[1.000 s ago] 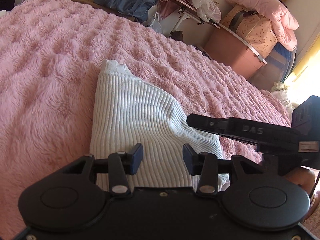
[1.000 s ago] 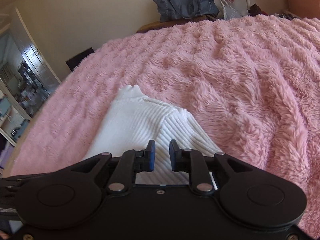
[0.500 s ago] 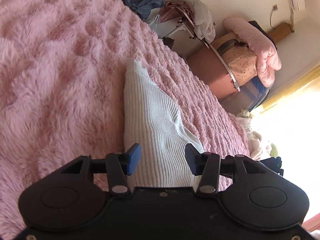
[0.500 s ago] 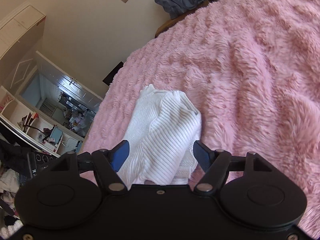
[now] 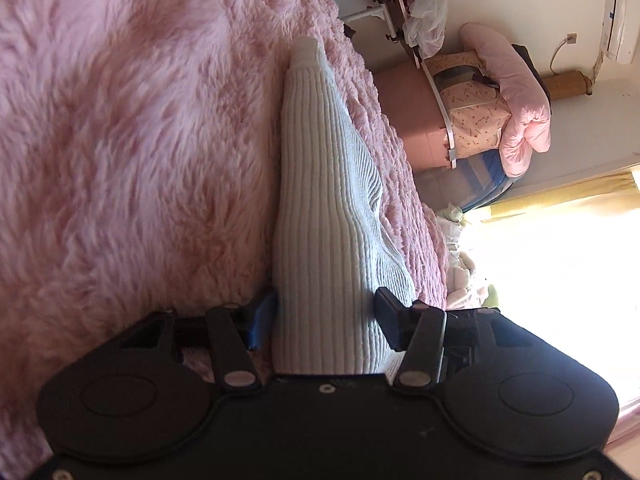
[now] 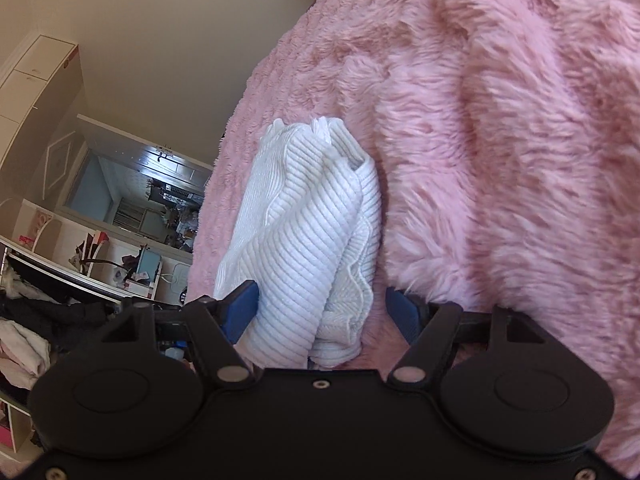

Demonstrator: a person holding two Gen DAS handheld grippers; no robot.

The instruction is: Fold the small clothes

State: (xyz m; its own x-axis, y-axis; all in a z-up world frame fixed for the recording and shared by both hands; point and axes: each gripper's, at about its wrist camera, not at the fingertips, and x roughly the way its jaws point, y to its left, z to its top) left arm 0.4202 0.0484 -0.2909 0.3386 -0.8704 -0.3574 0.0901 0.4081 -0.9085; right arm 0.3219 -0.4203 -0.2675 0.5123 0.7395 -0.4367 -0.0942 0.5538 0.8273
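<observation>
A white ribbed knit garment (image 5: 320,216) lies folded on the pink fluffy blanket (image 5: 120,140). My left gripper (image 5: 324,316) is open, rolled on its side, and its jaws straddle the near end of the garment. In the right wrist view the garment (image 6: 308,224) is bunched in several layers. My right gripper (image 6: 324,308) is open wide with the near end of the garment between its jaws, also rolled sideways. Whether the fingers touch the cloth I cannot tell.
The pink blanket (image 6: 500,140) covers the whole bed. Beyond the bed in the left wrist view stand a pink bin (image 5: 412,120) piled with bedding (image 5: 516,92) and a rack with bags. The right wrist view shows shelves and a doorway (image 6: 132,200) off the bed's edge.
Both grippers have rolled sideways and moved down around the garment's near end. The right gripper opened from nearly shut to wide. The garment is now bunched narrower between the jaws.
</observation>
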